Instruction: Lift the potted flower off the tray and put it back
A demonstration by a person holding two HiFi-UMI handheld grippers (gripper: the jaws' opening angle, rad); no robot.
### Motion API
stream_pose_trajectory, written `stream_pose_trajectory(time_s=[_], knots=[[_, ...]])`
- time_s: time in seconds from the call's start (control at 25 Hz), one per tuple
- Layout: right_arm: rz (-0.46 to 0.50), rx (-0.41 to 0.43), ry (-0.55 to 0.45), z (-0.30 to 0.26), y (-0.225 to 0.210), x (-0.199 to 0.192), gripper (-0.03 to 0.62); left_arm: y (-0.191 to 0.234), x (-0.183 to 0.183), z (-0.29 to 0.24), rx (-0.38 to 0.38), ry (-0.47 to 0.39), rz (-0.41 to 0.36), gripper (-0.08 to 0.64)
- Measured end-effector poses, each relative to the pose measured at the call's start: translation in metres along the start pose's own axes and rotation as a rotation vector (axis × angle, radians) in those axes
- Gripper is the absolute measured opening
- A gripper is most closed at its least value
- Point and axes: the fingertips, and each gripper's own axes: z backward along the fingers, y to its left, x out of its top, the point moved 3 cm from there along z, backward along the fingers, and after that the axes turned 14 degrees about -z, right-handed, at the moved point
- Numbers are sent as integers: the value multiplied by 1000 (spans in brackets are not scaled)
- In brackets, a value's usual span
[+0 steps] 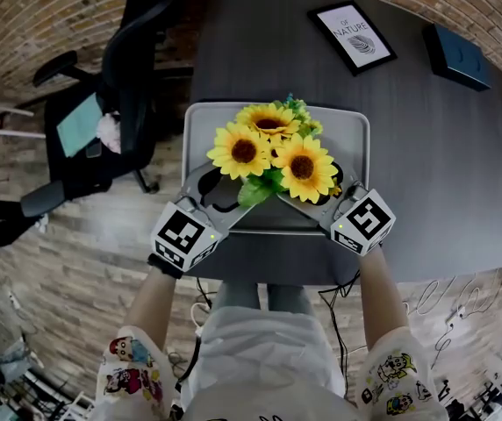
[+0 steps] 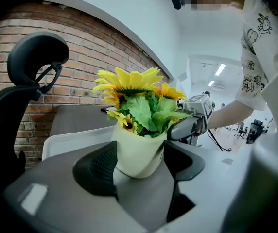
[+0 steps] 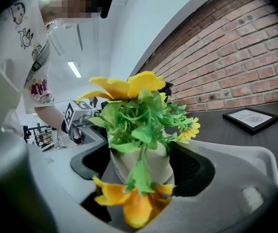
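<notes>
One dark table [image 1: 444,174], one black office chair [image 1: 119,103] off its left edge. One grey tray [image 1: 200,125] sits at the table's near edge, centred, long side along that edge. Bare table lies to the right of the tray and beyond it.

One potted flower [image 1: 273,152] is over the tray's middle, upright, long axis vertical, blooms facing up. Three large yellow heads count in the head view, and smaller ones show in the gripper views. Cannot tell whether the pot's base touches the tray. Tray rim stays clear all round the pot.

Two grippers. Left gripper [image 1: 220,196] comes in from the tray's near-left corner, its jaws pressed on both sides of the cream pot [image 2: 138,152]. Right gripper [image 1: 317,200] comes from the near-right corner, its jaws clamped on the same pot [image 3: 141,161]; one bloom droops in front of it.

One framed print [image 1: 353,36] near the far edge, one dark blue box [image 1: 455,55] at the far-right corner, both well apart from the tray.
</notes>
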Motion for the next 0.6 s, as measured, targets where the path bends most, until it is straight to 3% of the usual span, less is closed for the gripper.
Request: stream_pose_trajectory(time_s=[0.2,0.6], knots=[[114,-27,128,-4,-7,-11,393,2,0,-1,-14,12,-14,316],[127,-59,169,-10,-9,-17,417,2,-1,0,-8,2,-10,313]])
